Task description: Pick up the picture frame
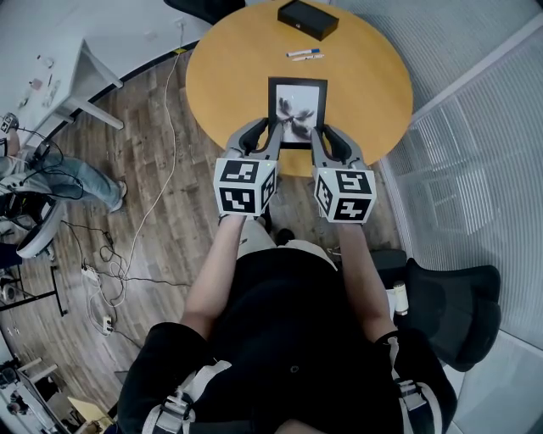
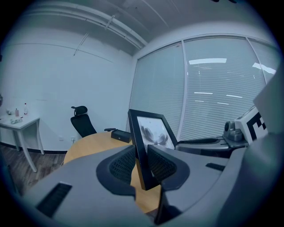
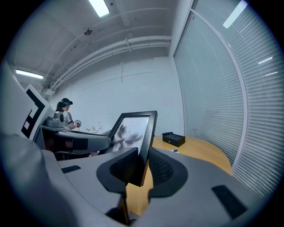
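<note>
Now one picture frame [image 1: 297, 106] — left gripper [image 2: 142, 156] jaws clamp its left edge, right gripper [image 3: 143, 160] jaws its right.

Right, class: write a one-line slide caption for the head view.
Left tool and right tool grip the picture frame at the round table.

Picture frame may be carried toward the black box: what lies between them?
Two markers, on the table between picture frame and black box; the head view shows them.

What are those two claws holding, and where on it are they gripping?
The picture frame: left gripper clamps its left border, right gripper its right border, both near the lower corners.
</note>
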`<state>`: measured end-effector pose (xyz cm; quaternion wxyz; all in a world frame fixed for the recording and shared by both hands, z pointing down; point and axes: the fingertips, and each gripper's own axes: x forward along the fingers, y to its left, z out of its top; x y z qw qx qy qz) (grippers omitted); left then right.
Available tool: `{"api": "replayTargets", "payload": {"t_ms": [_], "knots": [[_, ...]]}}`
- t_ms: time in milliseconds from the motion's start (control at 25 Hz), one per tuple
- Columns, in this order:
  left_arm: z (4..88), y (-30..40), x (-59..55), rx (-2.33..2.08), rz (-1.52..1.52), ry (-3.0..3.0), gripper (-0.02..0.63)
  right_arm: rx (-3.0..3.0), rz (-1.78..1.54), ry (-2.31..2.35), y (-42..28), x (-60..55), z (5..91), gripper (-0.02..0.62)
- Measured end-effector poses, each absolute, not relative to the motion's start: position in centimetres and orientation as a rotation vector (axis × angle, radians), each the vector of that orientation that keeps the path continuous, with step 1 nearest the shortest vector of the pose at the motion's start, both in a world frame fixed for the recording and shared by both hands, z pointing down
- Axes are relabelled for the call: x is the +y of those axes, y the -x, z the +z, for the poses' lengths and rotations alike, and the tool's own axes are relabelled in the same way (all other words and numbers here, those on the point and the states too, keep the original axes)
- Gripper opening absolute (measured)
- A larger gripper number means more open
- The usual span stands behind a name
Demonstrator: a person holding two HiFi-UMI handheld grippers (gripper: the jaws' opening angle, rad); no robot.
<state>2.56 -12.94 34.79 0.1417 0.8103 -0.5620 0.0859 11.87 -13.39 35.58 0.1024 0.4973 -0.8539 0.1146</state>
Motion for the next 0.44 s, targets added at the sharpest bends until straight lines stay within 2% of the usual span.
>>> {"api": "replayTargets", "payload": {"t_ms": [440], "knots": [[34.52,-2.10,-12.87,-1.623,0.249,-2.342,0.094,-2.520,0.334,-1.475,-11.43,-13.37,35.36,0.093]]}}
